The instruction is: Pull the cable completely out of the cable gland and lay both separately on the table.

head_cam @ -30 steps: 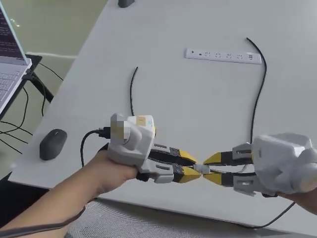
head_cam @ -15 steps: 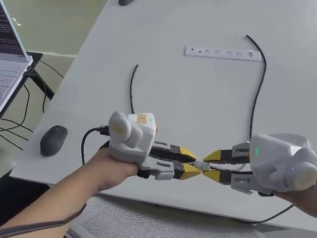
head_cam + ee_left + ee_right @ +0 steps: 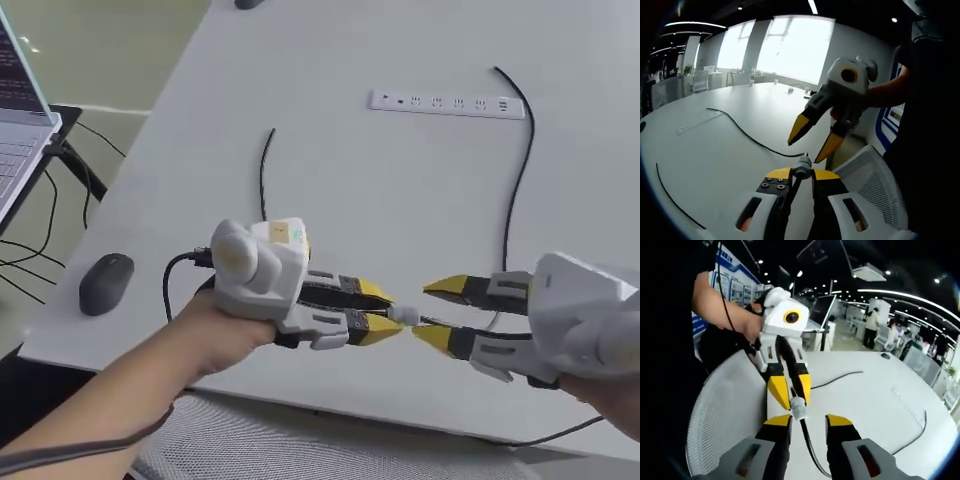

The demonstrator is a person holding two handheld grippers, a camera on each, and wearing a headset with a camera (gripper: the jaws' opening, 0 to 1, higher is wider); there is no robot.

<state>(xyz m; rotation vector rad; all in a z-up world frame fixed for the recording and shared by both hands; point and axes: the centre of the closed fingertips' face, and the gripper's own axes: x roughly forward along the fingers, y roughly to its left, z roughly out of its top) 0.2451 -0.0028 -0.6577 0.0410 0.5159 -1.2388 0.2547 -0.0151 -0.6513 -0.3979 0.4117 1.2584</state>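
The left gripper (image 3: 393,316) has its jaws closed on the gland (image 3: 406,315) and holds it in the air above the table's (image 3: 330,60) near edge. In the left gripper view the gland (image 3: 801,165) sits pinched between the yellow tips. The cable (image 3: 745,132) leaves its front and trails across the table. The cable is not out: it passes through the gland.

The right gripper (image 3: 423,312) faces the left one tip to tip, its jaws spread and gripping nothing. In the right gripper view the cable (image 3: 807,440) runs loose between them.

On the table the cable (image 3: 514,200) curves toward the far edge and ends just beside the power strip (image 3: 445,104). A shorter cable (image 3: 264,175) lies near the left edge, and a mouse (image 3: 105,283) sits at the near left corner.
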